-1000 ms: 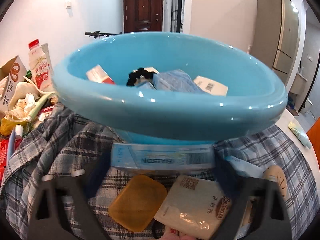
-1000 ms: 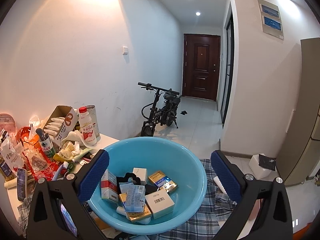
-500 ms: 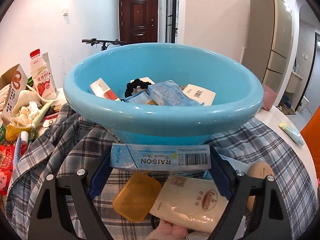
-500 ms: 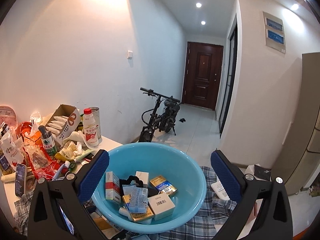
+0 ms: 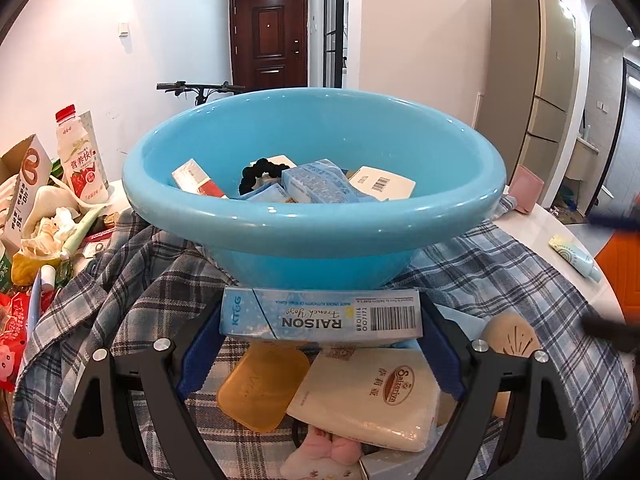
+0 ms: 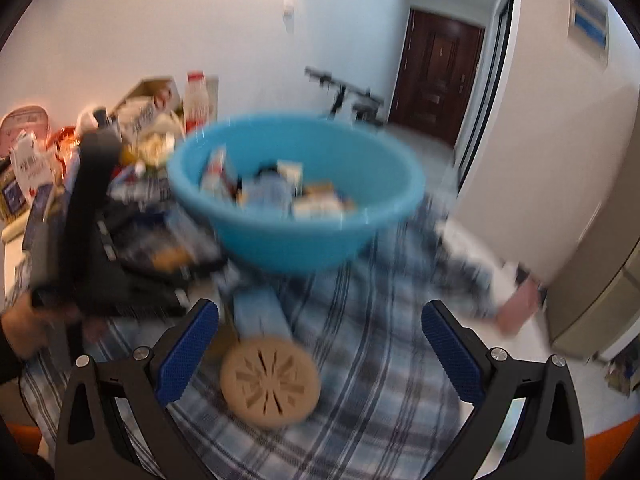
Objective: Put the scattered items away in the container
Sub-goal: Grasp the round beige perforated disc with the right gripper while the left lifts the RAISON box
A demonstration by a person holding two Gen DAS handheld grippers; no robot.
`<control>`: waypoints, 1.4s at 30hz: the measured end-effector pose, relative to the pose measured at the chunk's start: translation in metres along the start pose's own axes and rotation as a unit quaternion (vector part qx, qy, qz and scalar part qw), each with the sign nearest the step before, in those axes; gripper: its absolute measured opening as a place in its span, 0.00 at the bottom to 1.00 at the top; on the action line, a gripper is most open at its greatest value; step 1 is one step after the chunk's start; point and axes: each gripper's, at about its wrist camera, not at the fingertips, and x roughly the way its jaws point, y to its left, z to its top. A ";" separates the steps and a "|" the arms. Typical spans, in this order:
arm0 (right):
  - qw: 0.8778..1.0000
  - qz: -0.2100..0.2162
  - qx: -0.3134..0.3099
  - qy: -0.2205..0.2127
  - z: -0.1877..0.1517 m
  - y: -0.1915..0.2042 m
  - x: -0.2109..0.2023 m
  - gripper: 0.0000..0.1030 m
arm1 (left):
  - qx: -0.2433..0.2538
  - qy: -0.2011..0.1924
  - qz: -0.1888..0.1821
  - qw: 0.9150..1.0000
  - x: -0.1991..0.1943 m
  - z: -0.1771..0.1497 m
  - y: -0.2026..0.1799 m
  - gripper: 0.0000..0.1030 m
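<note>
A blue basin (image 5: 312,236) stands on a plaid cloth (image 5: 120,304) and holds several small boxes and a black hair tie. My left gripper (image 5: 320,344) is shut on a light blue RAISON box (image 5: 320,314), held crosswise just in front of the basin's base, both pads against its ends. Below it lie an orange soap bar (image 5: 262,384) and a cream packet (image 5: 372,396). The right wrist view is blurred. There my right gripper (image 6: 320,344) stands open and empty low over the cloth (image 6: 380,380), with a round beige slotted disc (image 6: 270,382) just left of its middle.
Left of the basin is a clutter of a milk bottle (image 5: 80,156), cartons and wrappers. A pale tube (image 5: 574,258) lies on the white table at the right, a pink cup (image 5: 526,194) behind it. The hand with the left gripper (image 6: 92,220) shows at the left.
My right gripper has dropped fast from high above the basin to just over the cloth near the beige disc. The left gripper keeps the box between its pads and has barely moved.
</note>
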 end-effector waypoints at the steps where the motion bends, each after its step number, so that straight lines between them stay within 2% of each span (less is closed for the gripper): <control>1: 1.000 0.006 0.005 0.017 -0.010 -0.002 0.012 1.00 | -0.001 0.000 0.000 1.000 0.000 0.000 0.000 0.85; 4: 0.999 0.028 0.015 0.044 -0.027 -0.001 0.033 1.00 | -0.001 0.000 -0.001 1.000 0.000 -0.001 0.000 0.85; 8: 0.996 0.065 0.015 0.050 -0.033 0.006 0.045 1.00 | -0.007 0.002 -0.002 1.000 0.000 -0.001 0.001 0.85; 14: 0.995 0.083 0.001 0.047 -0.041 0.020 0.059 1.00 | -0.014 0.002 -0.002 1.000 -0.002 -0.002 0.004 0.85; 18: 0.995 0.076 -0.022 0.054 -0.046 0.028 0.066 0.99 | -0.015 0.000 0.000 1.000 -0.001 -0.003 0.004 0.85; 19: 0.995 0.075 -0.024 0.057 -0.046 0.029 0.067 0.98 | -0.013 -0.002 0.002 1.000 -0.002 -0.004 0.003 0.85; 21: 0.995 0.081 -0.022 0.050 -0.045 0.028 0.065 0.85 | -0.010 -0.003 0.006 1.000 -0.001 -0.005 0.002 0.85; 22: 0.995 0.086 -0.019 0.047 -0.045 0.027 0.064 0.83 | -0.009 -0.004 0.007 1.000 -0.001 -0.006 0.002 0.85; 26: 0.994 0.094 -0.007 0.048 -0.045 0.022 0.065 0.82 | -0.009 -0.004 0.007 1.000 -0.001 -0.005 0.001 0.85; 33: 0.996 0.088 0.006 0.026 -0.046 0.015 0.056 0.80 | 0.000 -0.004 0.001 1.000 -0.004 -0.004 -0.001 0.85; 42: 0.994 0.026 0.094 -0.039 -0.045 -0.027 0.031 0.80 | 0.009 -0.003 0.002 1.000 -0.003 -0.004 -0.008 0.85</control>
